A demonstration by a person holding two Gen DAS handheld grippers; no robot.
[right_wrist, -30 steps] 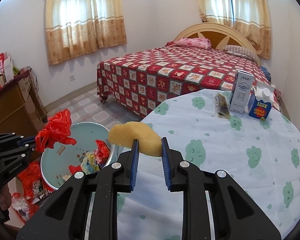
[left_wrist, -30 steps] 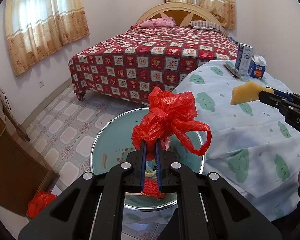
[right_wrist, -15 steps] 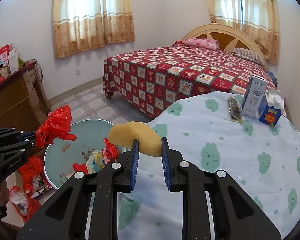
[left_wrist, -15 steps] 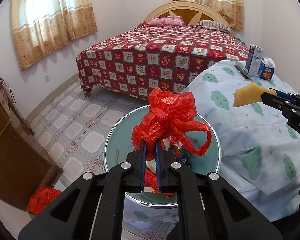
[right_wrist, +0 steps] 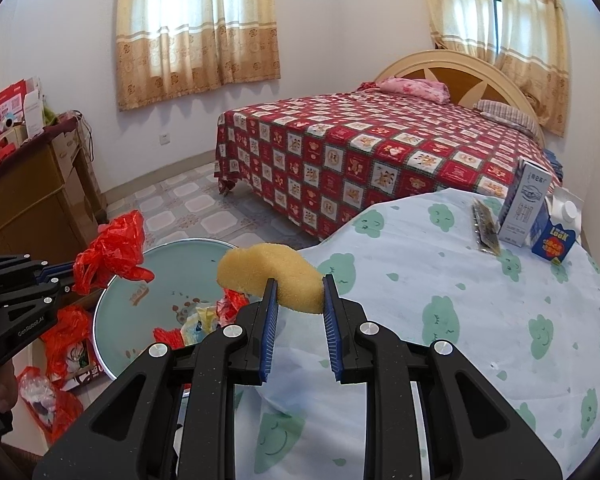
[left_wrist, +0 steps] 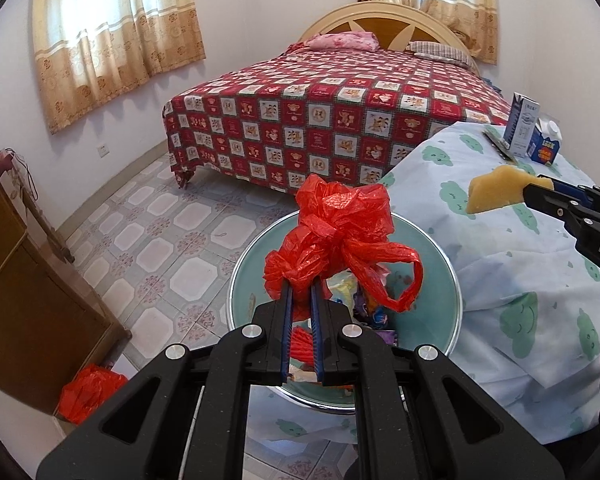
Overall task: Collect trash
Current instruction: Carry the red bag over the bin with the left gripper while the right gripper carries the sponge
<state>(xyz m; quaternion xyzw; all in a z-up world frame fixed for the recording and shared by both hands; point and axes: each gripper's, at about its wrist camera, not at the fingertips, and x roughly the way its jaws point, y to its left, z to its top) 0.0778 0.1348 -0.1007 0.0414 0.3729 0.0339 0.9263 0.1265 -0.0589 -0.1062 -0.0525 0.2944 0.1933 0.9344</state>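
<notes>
My left gripper (left_wrist: 302, 286) is shut on a crumpled red plastic bag (left_wrist: 340, 236) and holds it above a round teal bin (left_wrist: 440, 264) with several pieces of trash inside. My right gripper (right_wrist: 298, 282) is shut on a yellow sponge (right_wrist: 268, 270), held over the table edge beside the bin (right_wrist: 164, 276). The sponge (left_wrist: 494, 192) and right gripper also show at the right of the left wrist view. The red bag (right_wrist: 112, 254) and left gripper show at the left of the right wrist view.
A table with a cloud-print cloth (right_wrist: 480, 320) holds two cartons (right_wrist: 526, 204) and a flat dark packet (right_wrist: 484, 228) at its far side. A bed (right_wrist: 380, 152) stands behind. A wooden cabinet (right_wrist: 32, 196) and red bags (right_wrist: 60, 344) on the floor are at the left.
Both grippers have drawn back slightly from the bin and table, each keeping hold of its item. The bin now shows more of its contents.
</notes>
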